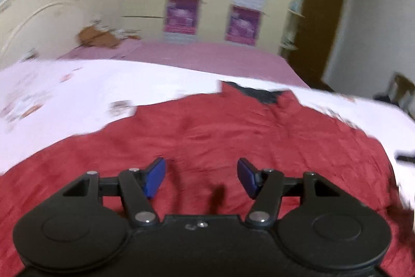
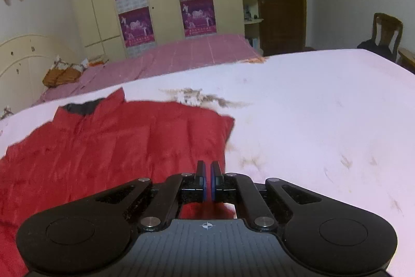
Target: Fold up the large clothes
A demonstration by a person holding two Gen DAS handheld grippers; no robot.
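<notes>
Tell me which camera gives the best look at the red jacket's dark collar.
The right wrist view: the dark collar of the red jacket is sharp and its standing edge visible. The left wrist view shows it too, but motion-blurred.

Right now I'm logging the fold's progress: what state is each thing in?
Red jacket: spread flat on the white sheet, collar away from the cameras.
Left gripper: open, above the jacket, holding nothing.
Right gripper: fingers shut at the jacket's edge; grip on fabric unclear.
</notes>
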